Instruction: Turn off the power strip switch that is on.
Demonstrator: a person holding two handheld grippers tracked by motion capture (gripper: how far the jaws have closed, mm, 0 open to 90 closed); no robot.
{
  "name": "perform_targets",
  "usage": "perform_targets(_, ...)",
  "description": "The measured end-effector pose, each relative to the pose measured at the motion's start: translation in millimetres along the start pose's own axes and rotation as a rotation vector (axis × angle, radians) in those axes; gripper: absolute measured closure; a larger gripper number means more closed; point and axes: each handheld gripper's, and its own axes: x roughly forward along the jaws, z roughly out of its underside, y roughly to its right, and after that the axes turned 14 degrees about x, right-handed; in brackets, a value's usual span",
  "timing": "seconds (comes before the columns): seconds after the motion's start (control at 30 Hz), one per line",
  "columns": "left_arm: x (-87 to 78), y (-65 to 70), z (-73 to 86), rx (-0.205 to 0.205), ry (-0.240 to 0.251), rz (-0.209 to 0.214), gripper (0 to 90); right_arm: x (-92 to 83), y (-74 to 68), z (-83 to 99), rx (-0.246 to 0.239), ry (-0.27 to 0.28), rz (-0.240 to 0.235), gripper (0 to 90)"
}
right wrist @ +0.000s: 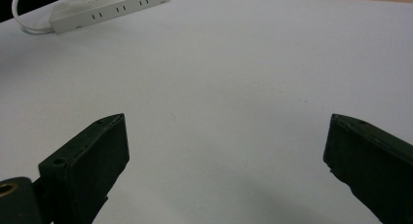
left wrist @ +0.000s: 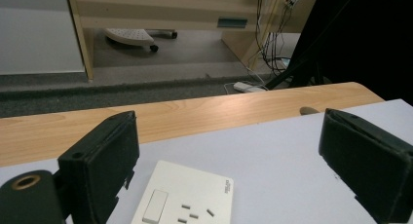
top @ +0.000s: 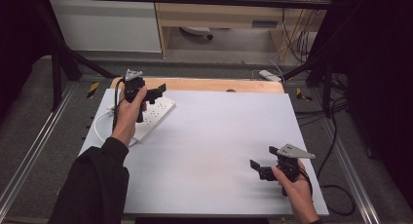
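Note:
A white power strip (top: 155,118) lies at the far left of the white sheet, its white cable (top: 99,125) looping off to the left. My left gripper (top: 155,94) hovers just above the strip's far end, jaws wide open and nothing between them. In the left gripper view the strip's end (left wrist: 187,202) with a switch and sockets sits low between the open jaws of the left gripper (left wrist: 229,170). My right gripper (top: 263,157) is held near the front right, open and empty. The right gripper view shows the open right gripper (right wrist: 224,160) over bare sheet, with the power strip (right wrist: 109,7) far off at the top left.
The white sheet (top: 219,136) covers a wooden table whose far edge (top: 209,84) shows beyond it. Black frame posts (top: 58,73) stand at the far corners. Cables (top: 336,136) trail on the floor at the right, and a desk (top: 219,14) stands behind.

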Motion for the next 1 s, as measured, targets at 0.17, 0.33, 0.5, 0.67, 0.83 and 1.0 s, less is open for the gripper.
perform_targets(0.17, -17.3, 1.0, 1.6, -0.001, 0.007, 0.011, 7.5, 0.1, 0.0, 0.0, 0.0, 0.0, 0.0, 3.2)
perform_targets(0.33, -34.8, 5.9, 7.2, 0.013, 0.005, 0.02, 7.7, 0.1, -0.3, -0.1, -0.002, -0.002, -0.001, 3.1)
perform_targets(0.5, -54.6, 13.6, 14.6, 0.02, 0.018, 0.038, 7.7, 0.9, -0.6, 0.1, -0.005, -0.004, -0.002, 3.2)
perform_targets(0.67, -74.2, 20.6, 21.1, 0.034, 0.034, 0.052, 7.4, 1.9, -0.8, 0.3, -0.006, -0.007, 0.002, 3.1)
perform_targets(0.83, -89.5, 27.8, 27.8, 0.072, 0.033, 0.045, 7.2, 2.1, -0.5, 0.3, -0.008, -0.007, 0.004, 3.2)
perform_targets(1.0, -102.9, 33.2, 33.7, 0.083, 0.043, 0.055, 7.1, 2.7, -0.7, 0.4, -0.003, -0.009, 0.005, 3.2)
